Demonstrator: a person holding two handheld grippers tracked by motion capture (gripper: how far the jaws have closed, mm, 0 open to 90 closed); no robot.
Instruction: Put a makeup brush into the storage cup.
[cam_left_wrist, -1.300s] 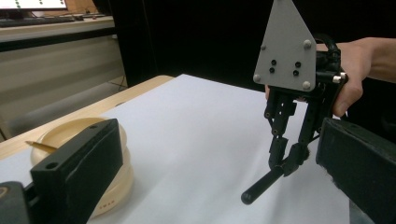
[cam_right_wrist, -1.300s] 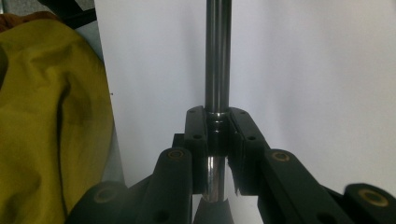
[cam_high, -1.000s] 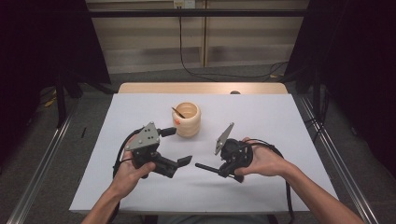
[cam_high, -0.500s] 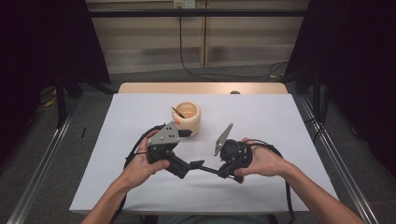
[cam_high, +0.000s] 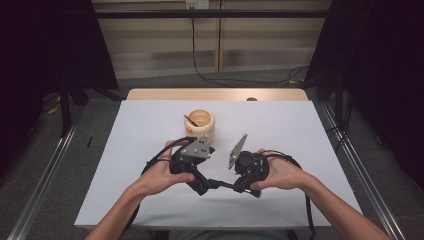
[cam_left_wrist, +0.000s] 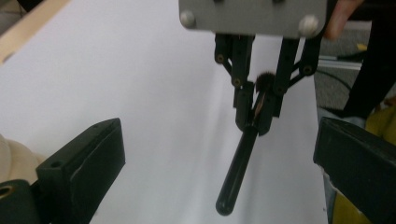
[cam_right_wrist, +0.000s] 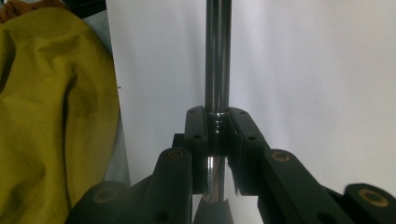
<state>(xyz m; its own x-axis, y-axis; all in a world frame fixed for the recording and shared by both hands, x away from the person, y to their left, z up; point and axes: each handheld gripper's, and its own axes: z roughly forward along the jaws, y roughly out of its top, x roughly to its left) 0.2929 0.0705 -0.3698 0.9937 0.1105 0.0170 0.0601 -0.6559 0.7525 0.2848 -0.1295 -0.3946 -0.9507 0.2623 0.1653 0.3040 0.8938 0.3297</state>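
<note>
- One makeup brush (cam_left_wrist: 240, 158), slim, with a dark glossy handle and a dark bristle tuft, is clamped near its ferrule in the right gripper (cam_left_wrist: 254, 109), held above the white table cover (cam_high: 300, 135) between the two hands.
- Handling judgement: light and stiff along the handle; the smooth finish looks slippery, so a grip on the thicker free end of the handle seems safest. The bristles are soft and best left untouched.
- Right gripper view: jaws closed tight on the shaft (cam_right_wrist: 218, 70), which runs straight out ahead of them.
- Left gripper (cam_high: 204, 186): jaws stand apart with nothing between them; in the left gripper view the handle's rounded end points toward the gap.
- Wooden cup (cam_high: 200, 126) stands beyond the hands with another brush (cam_high: 190, 120) leaning inside it.
- Change since the earlier frames: the left hand (cam_high: 162, 175) has slid rightward toward the right gripper, so its tips now nearly meet the brush; the right hand (cam_high: 280, 172) has kept its place and its grip.
</note>
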